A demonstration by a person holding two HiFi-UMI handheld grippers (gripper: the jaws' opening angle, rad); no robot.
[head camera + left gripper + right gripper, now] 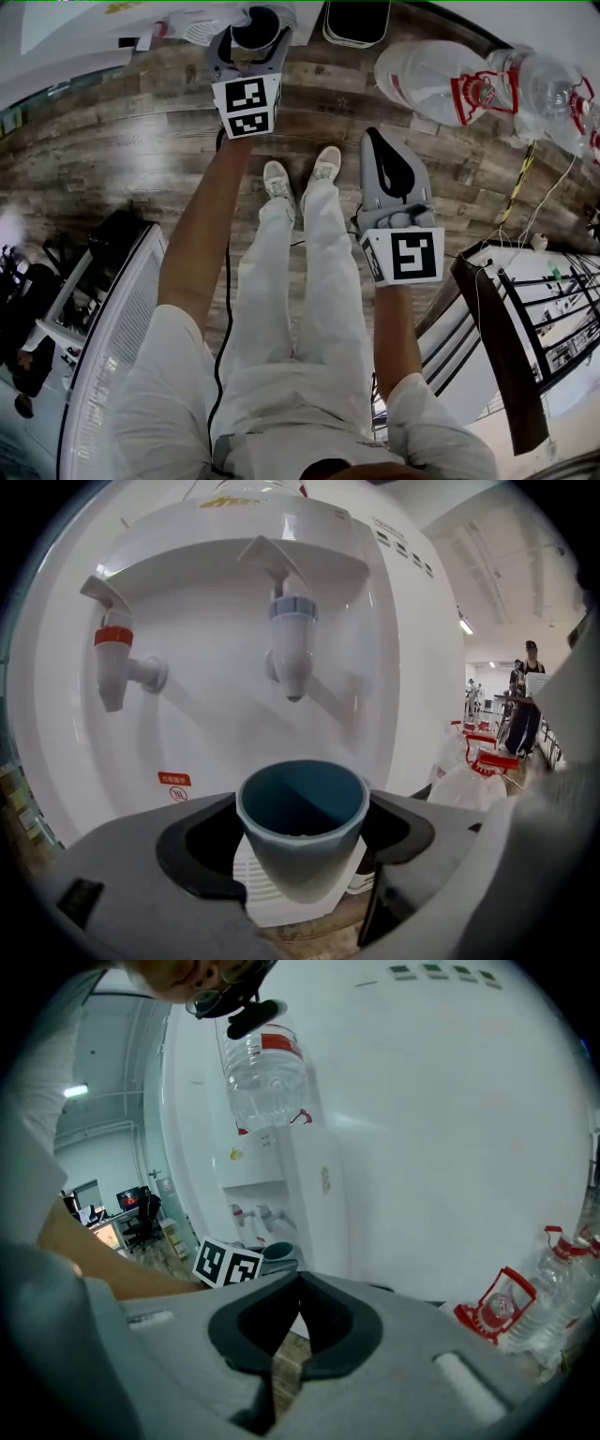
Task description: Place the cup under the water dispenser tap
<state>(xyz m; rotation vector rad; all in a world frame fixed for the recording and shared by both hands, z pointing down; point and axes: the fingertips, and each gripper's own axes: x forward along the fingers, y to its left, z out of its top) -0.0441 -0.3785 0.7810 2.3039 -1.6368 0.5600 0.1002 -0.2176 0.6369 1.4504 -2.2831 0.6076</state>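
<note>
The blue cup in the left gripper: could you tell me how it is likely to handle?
The cup looks empty, so it is probably light. Its wall looks smooth and tapers toward the base, so it might slide between the jaws. With a mouth wider than its base, it could tip if nudged.

Blue-grey cup (302, 827) (upright, mouth up) hangs low before the blue-collared tap (289, 649).

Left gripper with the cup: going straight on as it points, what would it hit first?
Probably the white water dispenser, its front wall below the blue tap, with the held cup touching first; depth is unclear.
</note>
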